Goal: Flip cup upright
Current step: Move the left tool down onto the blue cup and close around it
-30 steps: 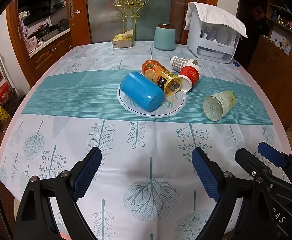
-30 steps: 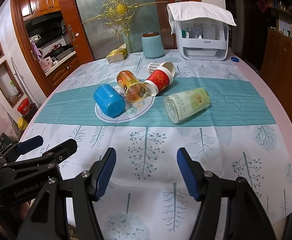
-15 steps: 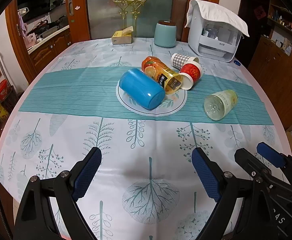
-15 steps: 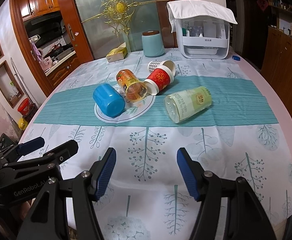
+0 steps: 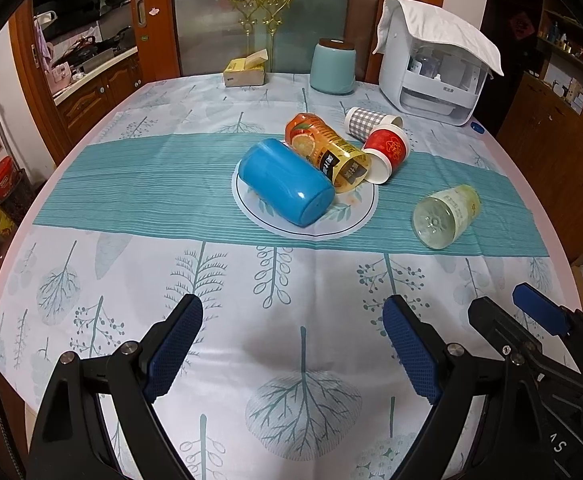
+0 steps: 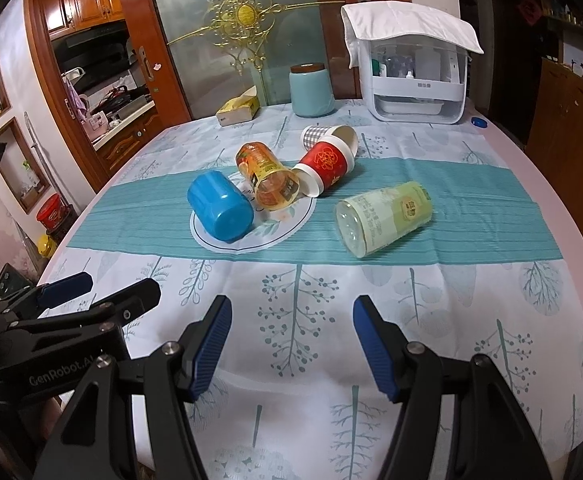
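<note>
Several cups lie on their sides mid-table. A blue cup [image 5: 285, 182] [image 6: 219, 206] lies on the round white patch, base toward me. An orange printed clear cup [image 5: 327, 152] [image 6: 269, 178] touches it. A red paper cup [image 5: 385, 152] [image 6: 325, 166] and a grey checked cup [image 5: 365, 122] [image 6: 323, 136] lie behind. A pale green clear cup [image 5: 445, 216] [image 6: 383, 218] lies apart to the right. My left gripper [image 5: 291, 344] and right gripper [image 6: 289, 344] are open and empty, above the near tablecloth, short of the cups.
A teal canister [image 5: 333, 66], a tissue box [image 5: 245, 72] and a white appliance under a cloth [image 5: 435, 64] stand at the table's far edge. A blue bottle cap [image 5: 477, 127] lies far right. The right gripper also shows in the left wrist view [image 5: 539, 320].
Both grippers have edged slightly forward over the table, so the cups look a little nearer. Jaws stay open; no cup has moved.
</note>
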{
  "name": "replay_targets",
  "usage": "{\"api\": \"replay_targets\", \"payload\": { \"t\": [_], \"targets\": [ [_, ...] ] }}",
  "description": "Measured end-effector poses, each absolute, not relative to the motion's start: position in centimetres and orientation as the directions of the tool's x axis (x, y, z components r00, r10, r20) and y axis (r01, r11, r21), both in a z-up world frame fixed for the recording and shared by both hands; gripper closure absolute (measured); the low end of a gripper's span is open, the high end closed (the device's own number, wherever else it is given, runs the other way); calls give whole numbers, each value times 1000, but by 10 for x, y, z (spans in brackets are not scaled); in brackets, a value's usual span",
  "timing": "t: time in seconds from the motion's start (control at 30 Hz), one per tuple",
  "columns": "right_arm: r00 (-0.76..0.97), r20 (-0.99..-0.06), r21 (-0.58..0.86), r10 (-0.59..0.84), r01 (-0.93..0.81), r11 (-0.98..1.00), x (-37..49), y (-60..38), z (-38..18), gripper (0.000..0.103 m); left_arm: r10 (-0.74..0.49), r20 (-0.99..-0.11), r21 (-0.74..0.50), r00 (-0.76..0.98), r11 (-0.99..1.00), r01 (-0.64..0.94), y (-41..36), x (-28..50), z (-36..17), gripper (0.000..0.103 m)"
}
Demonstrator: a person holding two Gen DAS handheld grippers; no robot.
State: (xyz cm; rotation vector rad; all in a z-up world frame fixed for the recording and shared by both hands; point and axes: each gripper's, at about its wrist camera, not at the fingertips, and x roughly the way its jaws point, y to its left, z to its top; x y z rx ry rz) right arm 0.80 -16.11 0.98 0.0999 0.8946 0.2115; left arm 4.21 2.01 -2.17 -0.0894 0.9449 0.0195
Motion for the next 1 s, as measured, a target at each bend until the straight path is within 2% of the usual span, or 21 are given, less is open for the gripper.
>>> {"api": "replay_targets", "payload": {
  "t": [0.37,0.73,0.93,1.0],
  "targets": [
    [625,-751,145,211,-155,977,49,-155,17,39,-63,-836,-111,545,992,-57,32,95,-24,12],
    [620,-767,108,168,-133,985,110,-143,-3,38,-196,-875,-290,443,945,-155,63,175,-54,12],
    [589,-784,156,195,-117,981,132,-144,-17,37,-119,-897,-255,426,926,-277,73,208,-76,12],
    [584,-791,153,185,-104,983,137,-141,-21,37,-129,-901,-268,414,916,-298,74,218,-84,12]
  ]
}}
